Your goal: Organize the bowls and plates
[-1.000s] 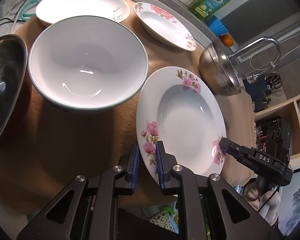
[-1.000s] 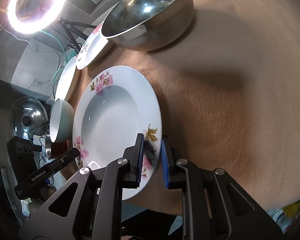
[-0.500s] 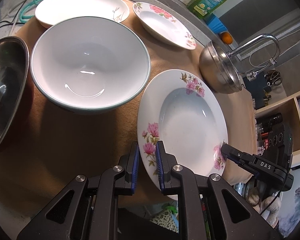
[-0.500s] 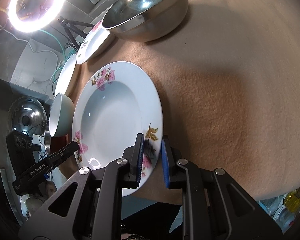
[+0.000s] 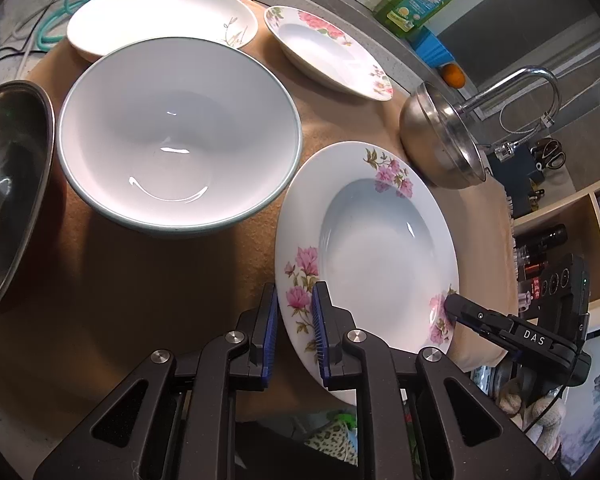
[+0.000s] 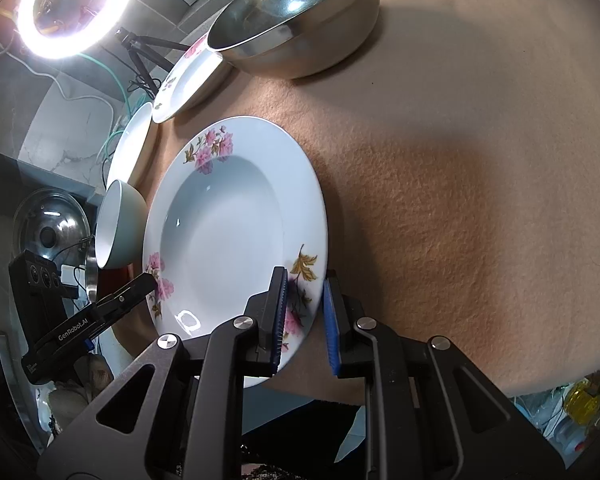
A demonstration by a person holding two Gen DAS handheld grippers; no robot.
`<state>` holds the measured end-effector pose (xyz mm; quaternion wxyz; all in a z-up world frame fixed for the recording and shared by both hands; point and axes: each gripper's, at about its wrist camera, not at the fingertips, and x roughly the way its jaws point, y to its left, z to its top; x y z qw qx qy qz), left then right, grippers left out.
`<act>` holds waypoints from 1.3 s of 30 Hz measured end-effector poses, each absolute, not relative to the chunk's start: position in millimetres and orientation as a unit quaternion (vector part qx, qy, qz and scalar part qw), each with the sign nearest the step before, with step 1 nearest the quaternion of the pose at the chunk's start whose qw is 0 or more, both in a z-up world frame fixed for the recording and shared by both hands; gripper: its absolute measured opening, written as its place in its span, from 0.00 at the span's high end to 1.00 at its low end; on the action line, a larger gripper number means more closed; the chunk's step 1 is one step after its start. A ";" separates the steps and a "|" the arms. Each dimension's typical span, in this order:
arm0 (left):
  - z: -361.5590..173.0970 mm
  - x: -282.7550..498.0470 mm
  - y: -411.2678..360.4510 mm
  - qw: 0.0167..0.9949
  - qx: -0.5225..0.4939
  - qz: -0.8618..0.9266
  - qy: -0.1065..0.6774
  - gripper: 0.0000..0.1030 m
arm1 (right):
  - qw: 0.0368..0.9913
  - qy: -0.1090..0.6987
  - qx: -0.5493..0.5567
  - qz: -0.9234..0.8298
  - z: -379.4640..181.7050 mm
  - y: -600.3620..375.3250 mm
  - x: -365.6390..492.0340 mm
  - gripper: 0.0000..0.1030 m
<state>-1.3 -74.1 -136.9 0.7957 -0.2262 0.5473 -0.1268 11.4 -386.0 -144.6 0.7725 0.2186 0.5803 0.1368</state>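
Every dish on the counter [image 5: 148, 280] stands empty: the big white bowl [image 5: 180, 136] with the grey-green rim, the dark steel bowl [image 5: 8, 196] at the left edge, the small steel bowl [image 5: 432, 136] tipped on its side near the tap, and each plate. Counted in the left view, there are three bowls and three plates: two flowered deep plates and one plain white plate [image 5: 160, 12] with a thin sprig. The nearer flowered plate [image 5: 372, 248] lies at the counter's near edge, just beside the white bowl, and both tongs grip its rim at once. The left tongs [image 5: 294, 324] are narrow, blue pads pinching the rim over the pink blossoms; the right tongs [image 6: 304, 312] are likewise narrow, clamped on the opposite rim by the yellow leaf. The second flowered plate [image 5: 328, 52] sits well apart, at the far side
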 end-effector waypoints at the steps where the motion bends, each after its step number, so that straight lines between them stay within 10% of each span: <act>1: -136.6 -1.4 -74.2 0.796 -0.225 -0.127 0.548 0.85 | 0.773 0.580 0.218 0.136 -144.7 -385.6 11.3 0.83; 39: -47.1 24.9 -52.8 0.849 -0.188 -0.141 0.474 0.85 | 0.847 0.483 0.172 0.143 -37.2 -394.9 51.3 0.60</act>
